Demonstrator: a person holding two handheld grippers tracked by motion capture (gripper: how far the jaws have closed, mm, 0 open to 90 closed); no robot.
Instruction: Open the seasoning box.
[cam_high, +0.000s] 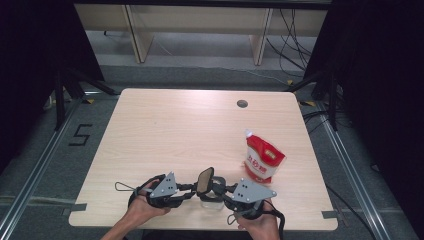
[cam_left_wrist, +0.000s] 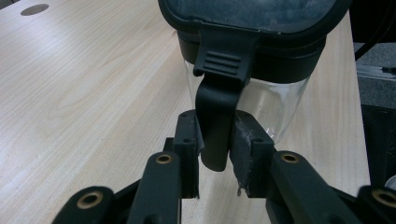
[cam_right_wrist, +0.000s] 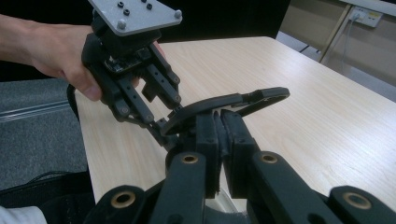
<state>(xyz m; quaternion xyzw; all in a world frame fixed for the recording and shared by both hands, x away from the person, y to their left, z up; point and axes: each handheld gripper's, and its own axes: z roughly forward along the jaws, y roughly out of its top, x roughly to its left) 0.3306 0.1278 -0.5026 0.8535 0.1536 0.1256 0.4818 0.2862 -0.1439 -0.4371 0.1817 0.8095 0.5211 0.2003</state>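
Gripping the jar's latch (cam_left_wrist: 215, 126) and rim (cam_right_wrist: 219, 105) near the table's (cam_high: 175, 130) front edge, both hand-held grippers are clenched.

My left hand (cam_high: 142, 200) comes in from the bottom edge near the front of the table, wrapped round the left gripper (cam_high: 192, 189), which points to my right with its grey plate facing up. In the left gripper view its two jaws stand close together, pads pressed on either side of a black tab. My right hand (cam_high: 257, 220) sits just beside it, holding the right gripper (cam_high: 216, 189), which points left so that the two grippers meet nose to nose. In the right gripper view those jaws are drawn almost fully together, pinching a thin black rim, with my left hand (cam_right_wrist: 56, 46) and its gripper just beyond.
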